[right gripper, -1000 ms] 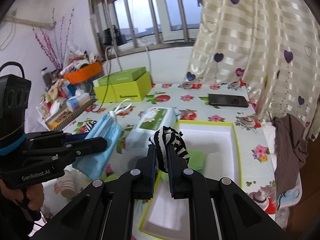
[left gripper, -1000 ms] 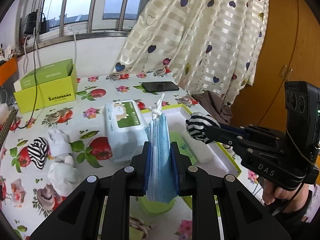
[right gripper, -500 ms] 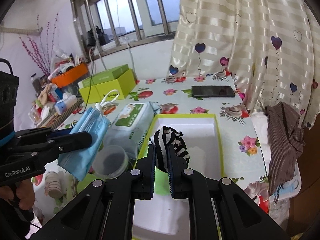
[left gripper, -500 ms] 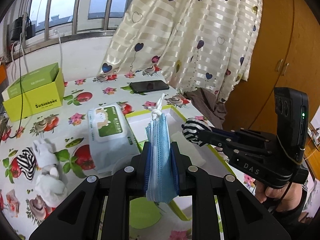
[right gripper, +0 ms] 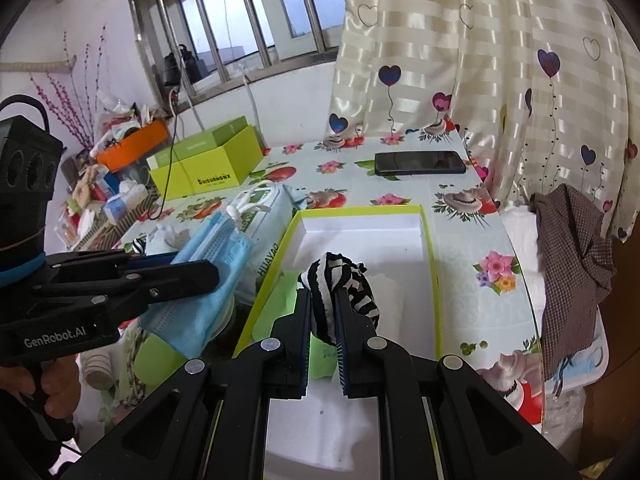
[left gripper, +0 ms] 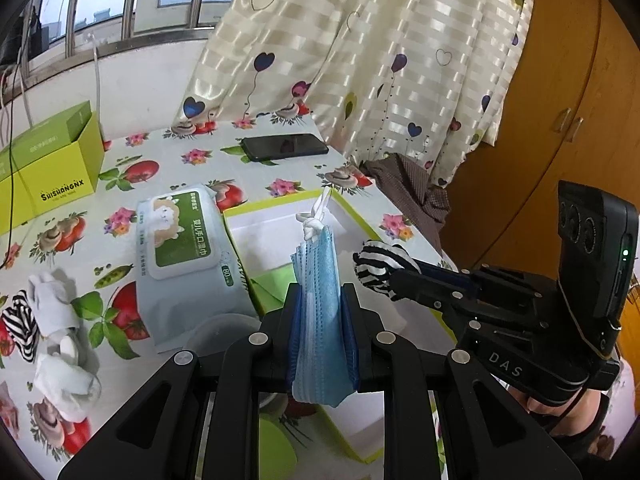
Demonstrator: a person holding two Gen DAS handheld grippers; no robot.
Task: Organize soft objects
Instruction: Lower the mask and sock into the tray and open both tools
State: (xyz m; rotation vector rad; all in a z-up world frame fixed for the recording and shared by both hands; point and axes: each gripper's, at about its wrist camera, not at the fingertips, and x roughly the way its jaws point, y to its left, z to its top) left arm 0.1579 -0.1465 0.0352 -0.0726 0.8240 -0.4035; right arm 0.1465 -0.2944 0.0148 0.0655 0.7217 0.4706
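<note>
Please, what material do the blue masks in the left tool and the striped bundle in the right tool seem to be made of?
The blue masks: probably non-woven fabric, matte, judging by the pressed pleats and thin stacked layers, with white elastic loops knotted on top. The striped bundle: looks like knitted cloth, perhaps a rolled sock, soft and matte; its black and white stripes bend where the right tool pinches it.

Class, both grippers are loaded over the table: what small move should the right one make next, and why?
Probably lower the right gripper a little into the white-lined box and release. It is shut on the striped sock, which hangs above the box's open interior, so little travel remains.
</note>
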